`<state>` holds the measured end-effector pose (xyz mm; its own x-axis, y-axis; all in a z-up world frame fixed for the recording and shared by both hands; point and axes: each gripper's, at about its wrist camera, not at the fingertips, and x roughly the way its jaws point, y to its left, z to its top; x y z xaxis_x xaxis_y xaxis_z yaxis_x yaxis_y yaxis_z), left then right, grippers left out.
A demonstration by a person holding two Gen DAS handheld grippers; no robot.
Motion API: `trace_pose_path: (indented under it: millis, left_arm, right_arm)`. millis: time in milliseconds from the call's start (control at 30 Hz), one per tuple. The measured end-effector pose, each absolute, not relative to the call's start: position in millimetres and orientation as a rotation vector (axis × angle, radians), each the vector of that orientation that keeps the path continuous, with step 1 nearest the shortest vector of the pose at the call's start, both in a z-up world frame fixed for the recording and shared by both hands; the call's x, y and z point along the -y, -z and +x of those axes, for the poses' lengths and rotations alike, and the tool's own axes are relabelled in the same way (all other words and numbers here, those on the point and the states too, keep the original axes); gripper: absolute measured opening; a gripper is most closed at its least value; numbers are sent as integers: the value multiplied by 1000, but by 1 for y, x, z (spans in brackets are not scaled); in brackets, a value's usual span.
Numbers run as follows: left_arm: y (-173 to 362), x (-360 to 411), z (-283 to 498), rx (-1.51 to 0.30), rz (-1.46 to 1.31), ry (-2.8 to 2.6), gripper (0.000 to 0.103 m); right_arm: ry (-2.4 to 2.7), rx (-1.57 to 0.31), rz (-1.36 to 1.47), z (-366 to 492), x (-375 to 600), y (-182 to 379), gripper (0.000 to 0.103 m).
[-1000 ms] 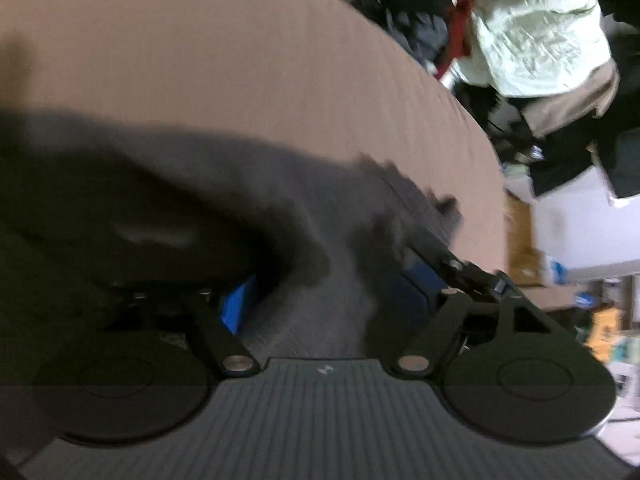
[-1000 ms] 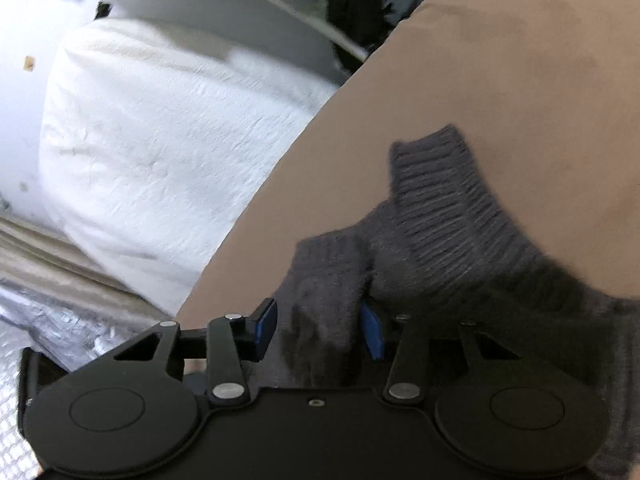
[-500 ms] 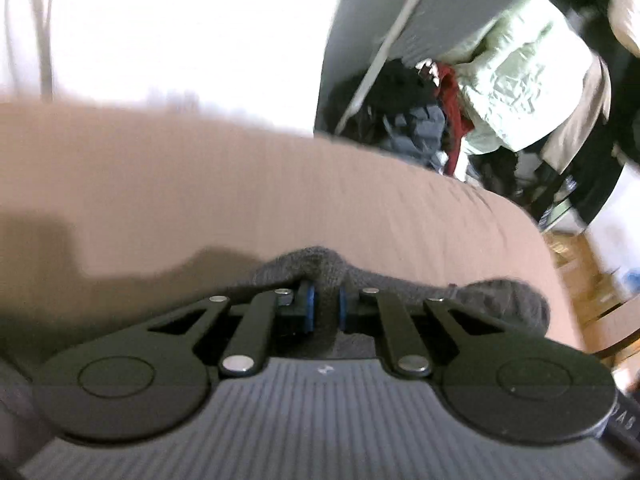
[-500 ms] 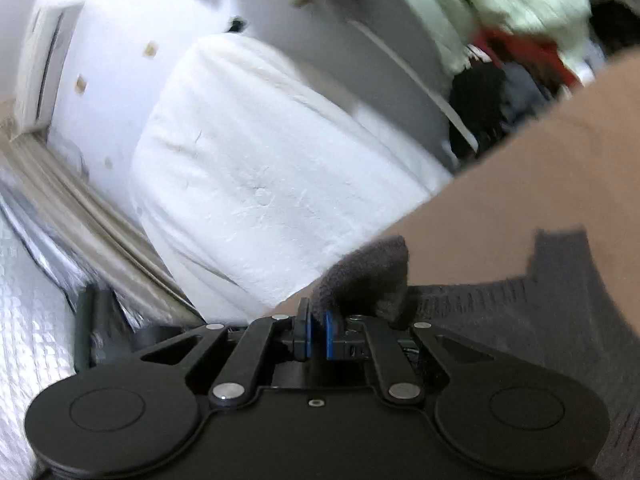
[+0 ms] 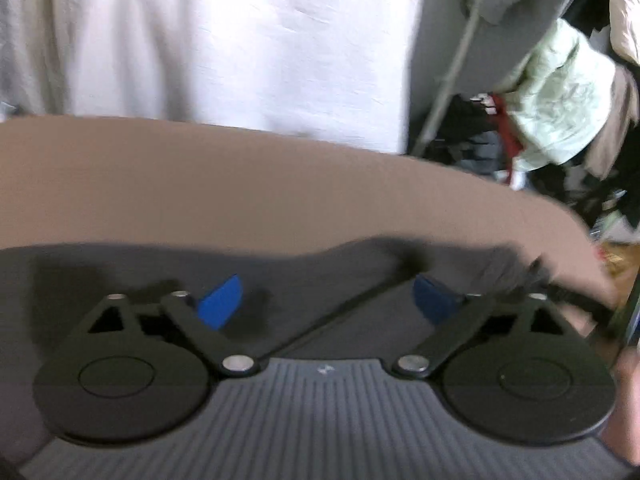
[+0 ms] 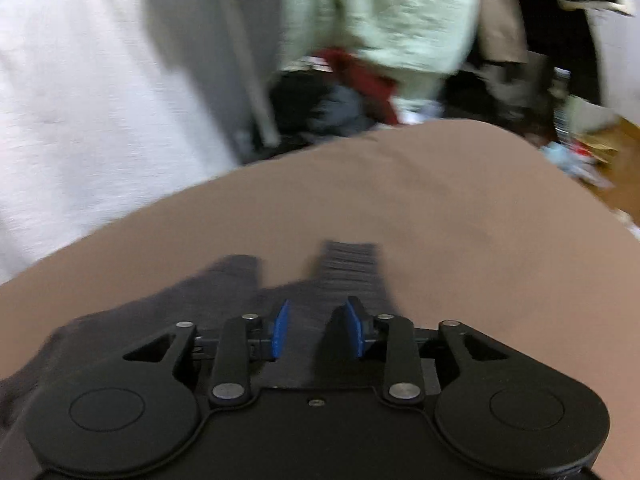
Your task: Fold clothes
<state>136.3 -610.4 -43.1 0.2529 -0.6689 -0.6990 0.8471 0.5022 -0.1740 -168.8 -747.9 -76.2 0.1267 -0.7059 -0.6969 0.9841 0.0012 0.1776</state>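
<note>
on the tan bed (image 5: 280,184), dark grey knit sweater (image 6: 348,268) lying flat at the near edge, released so the fold settles; left gripper (image 5: 328,300) jaws just spread wide, right gripper (image 6: 318,330) jaws just parted, nothing pinched.

Cluttered bedroom, brown bed (image 5: 280,184), heaped clothes (image 6: 380,16)
</note>
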Motion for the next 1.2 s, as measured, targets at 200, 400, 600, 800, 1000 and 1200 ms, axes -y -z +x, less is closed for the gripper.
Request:
trace_pose_path:
  millis: [200,400,600,800,1000,1200]
  left_arm:
    - [96,467,164,-797,328,730,97]
    - [123,394,171,-842,55,692,97]
    - [163,412,153,-990,61,732,97]
    - [157,419,123,-795,287,629,98]
    - [120,404,102,-679,180,797,98]
    - [92,442,70,-670,130,997,98]
  right_arm:
    - [1123,-362,979,-171,709,64,50]
    - [647,-373,1260,-155,657,84,56]
    - [535,-473,1198,-162,608,71,56]
    - [814,-436,1242,-252,605,61,62]
    - [1087,-363,1379,-327,621,65,62]
    - [908,-226,1645,-318,631,97,63]
